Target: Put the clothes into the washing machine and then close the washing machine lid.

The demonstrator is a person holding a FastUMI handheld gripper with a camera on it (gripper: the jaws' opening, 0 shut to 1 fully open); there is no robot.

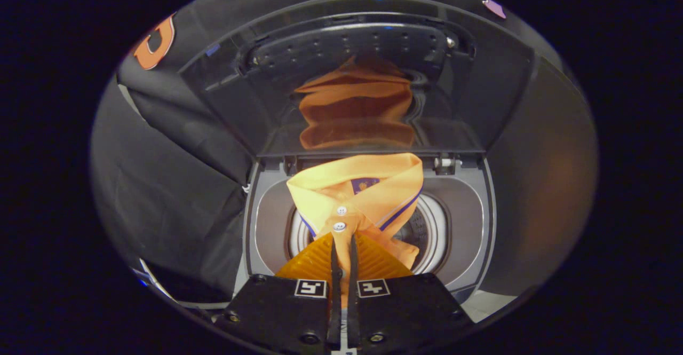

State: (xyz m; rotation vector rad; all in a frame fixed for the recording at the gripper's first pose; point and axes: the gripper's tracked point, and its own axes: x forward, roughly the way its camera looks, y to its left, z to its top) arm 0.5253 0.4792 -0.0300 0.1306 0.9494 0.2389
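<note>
An orange polo shirt point(363, 195) with white buttons and a blue-trimmed collar hangs from my gripper point(344, 243), whose two fingers are pressed together on the fabric just below the collar. The shirt dangles over the round drum opening point(432, 232) of a grey top-loading washing machine point(469, 205) directly beyond the fingers. The machine's dark glossy lid point(373, 77) stands raised behind the opening and mirrors the orange shirt. The shirt's lower part trails down toward the drum beside the fingers.
Black cloth point(176, 184) hangs to the left of the machine. A dark panel point(544, 184) rises on its right. A pale strip of surface point(488, 304) shows by the machine's near right corner.
</note>
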